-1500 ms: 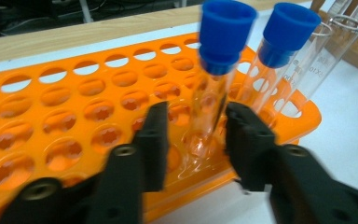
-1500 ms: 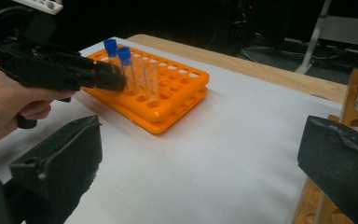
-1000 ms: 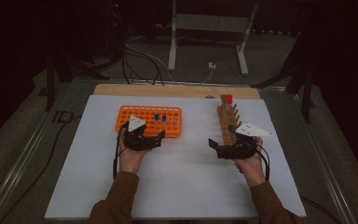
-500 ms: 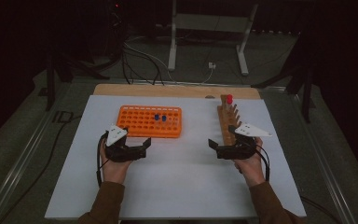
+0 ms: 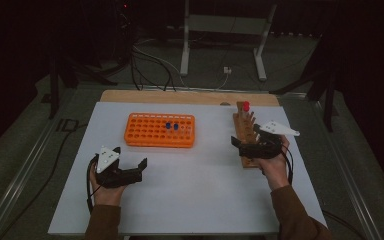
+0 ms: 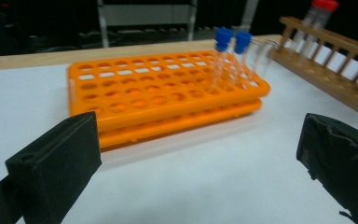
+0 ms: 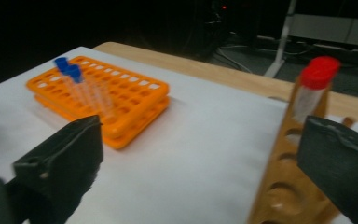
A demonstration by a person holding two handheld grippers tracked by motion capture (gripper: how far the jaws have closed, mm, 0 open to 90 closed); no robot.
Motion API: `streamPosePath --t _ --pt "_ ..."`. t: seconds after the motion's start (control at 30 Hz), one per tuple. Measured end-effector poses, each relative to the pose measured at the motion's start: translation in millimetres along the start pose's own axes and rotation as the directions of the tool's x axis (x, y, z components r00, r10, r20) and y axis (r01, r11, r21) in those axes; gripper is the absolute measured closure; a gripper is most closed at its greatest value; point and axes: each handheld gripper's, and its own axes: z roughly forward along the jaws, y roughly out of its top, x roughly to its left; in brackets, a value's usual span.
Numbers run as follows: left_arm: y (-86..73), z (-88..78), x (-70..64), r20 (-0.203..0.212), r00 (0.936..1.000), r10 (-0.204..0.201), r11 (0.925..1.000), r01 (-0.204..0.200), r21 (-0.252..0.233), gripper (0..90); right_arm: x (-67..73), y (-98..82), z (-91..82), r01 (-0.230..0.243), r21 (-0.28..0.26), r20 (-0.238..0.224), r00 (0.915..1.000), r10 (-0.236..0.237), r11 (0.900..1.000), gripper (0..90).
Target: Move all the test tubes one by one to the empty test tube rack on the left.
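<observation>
Evidently the work in hand is moving tubes from the wooden rack (image 5: 245,135) to the orange rack (image 5: 160,130), where two blue-capped tubes (image 6: 230,56) are already seated in holes near one end. One red-capped tube (image 7: 313,88) stands at the far end of the wooden rack. The left gripper (image 5: 130,172) is held over bare white table (image 5: 195,190), near the orange rack's front edge; its jaws have just been opening and stand wide, with nothing between them. The right gripper (image 5: 247,147) is over the near end of the wooden rack, jaws spread wide and empty.

The red-capped tube should be approached by the right gripper (which is nearer it), gripped below the cap, and lifted straight up so the rack is not dragged.

How deep the red-capped tube sits is hidden by the rack's rail. Whether any clear, capless tubes stand beside the blue-capped ones cannot be made out; the glassy shapes there are blurred.
</observation>
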Motion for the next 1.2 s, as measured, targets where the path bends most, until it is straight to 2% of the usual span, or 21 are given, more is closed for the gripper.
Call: streamPosePath --t 0.1,0.2,0.33,0.5,0.67,0.73,0.77,0.83,0.9,0.93,0.97,1.03,1.2 --pt "-0.5 1.0 -0.8 -0.009 1.0000 0.005 1.0000 -0.005 -0.007 0.4 -7.7 9.5 2.0 0.019 0.007 0.034 0.9992 -0.019 1.000 2.3" --pt "-0.8 2.7 -3.8 -0.010 0.9996 0.026 0.9997 -0.026 0.000 0.4 -15.3 18.2 8.0 0.037 0.025 0.068 0.9969 -0.039 0.999 3.6" --pt "-1.8 5.9 -8.8 -0.025 0.9978 0.062 0.9981 -0.062 0.003 0.4 -25.9 26.5 20.3 0.037 0.053 0.082 0.9958 -0.041 0.998 7.9" --pt "-2.9 7.8 -10.5 -0.023 0.9975 0.066 0.9978 -0.066 0.008 0.4 -38.2 32.8 38.9 0.024 0.088 0.119 0.9923 -0.034 0.996 13.7" --pt "-3.5 7.8 -12.5 -0.040 0.9950 0.091 0.9958 -0.091 0.013 0.4 -49.2 29.9 57.6 -0.023 0.130 0.178 0.9840 0.000 0.991 27.2" --pt "-3.8 8.3 -13.5 -0.041 0.9944 0.098 0.9951 -0.097 0.016 0.4 -52.8 27.4 64.2 -0.034 0.142 0.212 0.9774 0.003 0.989 33.9" --pt "-4.0 8.6 -14.0 -0.040 0.9941 0.101 0.9948 -0.100 0.017 0.4 -54.0 26.4 66.9 -0.039 0.146 0.213 0.9771 0.007 0.988 37.3" --pt "-4.3 8.8 -15.1 -0.038 0.9937 0.105 0.9943 -0.104 0.020 0.4 -55.3 23.9 71.2 -0.018 0.153 0.236 0.9716 -0.019 0.988 45.3" --pt "-4.5 9.2 -16.3 -0.041 0.9924 0.116 0.9931 -0.115 0.022 0.4 -56.7 21.7 76.1 -0.008 0.163 0.243 0.9695 -0.032 0.987 49.9" --pt "-4.6 9.3 -17.0 -0.041 0.9917 0.122 0.9924 -0.121 0.024 0.4 -57.6 20.6 78.6 -0.001 0.169 0.258 0.9651 -0.044 0.986 52.1" --pt "-4.7 9.4 -17.8 -0.041 0.9911 0.127 0.9917 -0.126 0.026 0.4 -58.8 19.8 80.7 -0.008 0.170 0.264 0.9637 -0.038 0.985 54.2" --pt "-4.7 9.6 -19.1 -0.041 0.9897 0.137 0.9903 -0.136 0.029 0.4 -61.7 18.9 84.5 -0.020 0.173 0.253 0.9672 -0.025 0.985 58.1" --pt "-4.9 9.6 -20.2 -0.042 0.9888 0.143 0.9894 -0.142 0.029 0.4 -63.3 17.8 90.5 -0.018 0.184 0.264 0.9640 -0.031 0.983 67.8"
